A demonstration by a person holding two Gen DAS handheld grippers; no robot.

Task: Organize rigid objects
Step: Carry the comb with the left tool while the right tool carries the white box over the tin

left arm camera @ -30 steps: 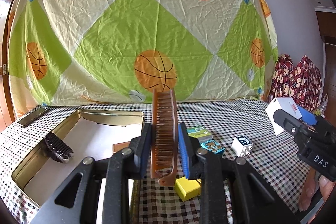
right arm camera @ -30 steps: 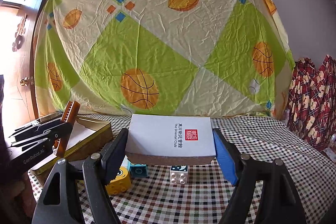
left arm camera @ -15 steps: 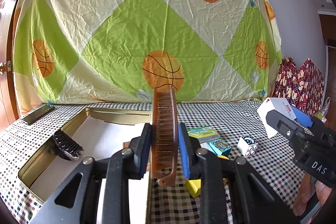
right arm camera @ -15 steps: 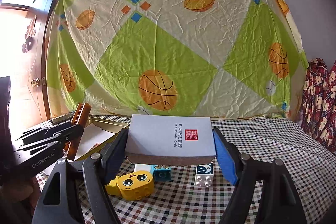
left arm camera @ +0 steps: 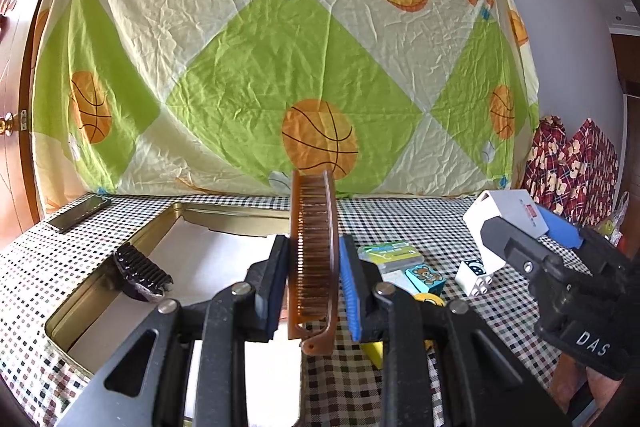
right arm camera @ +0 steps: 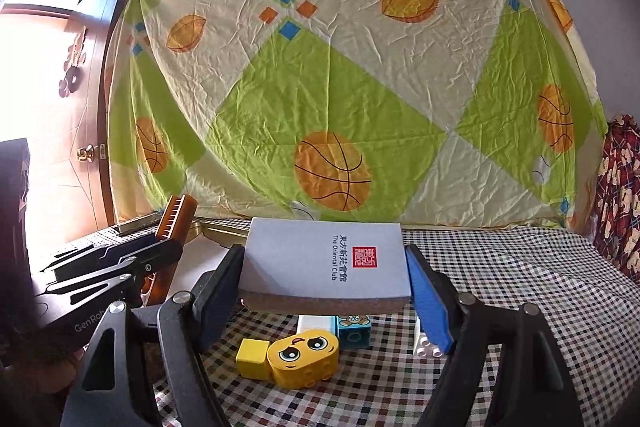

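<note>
Checked tablecloth point(left arm camera: 248, 203) below a basketball-print sheet. Amber comb point(left arm camera: 313, 255) clamped in the left gripper point(left arm camera: 313, 281), long axis pointing straight away at frame centre, upright on its edge; gold tin point(left arm camera: 100, 291) lower left, just beside and below, black brush point(left arm camera: 140, 273) leaning on its near wall. White box point(right arm camera: 326, 261) pinched flat in the right gripper point(right arm camera: 326, 281) above toy blocks point(right arm camera: 304, 353), well right of the tin. Nearer the tin: left. Against a second ago: tin slid rightward in frame, blocks lower, both grips unchanged.
</note>
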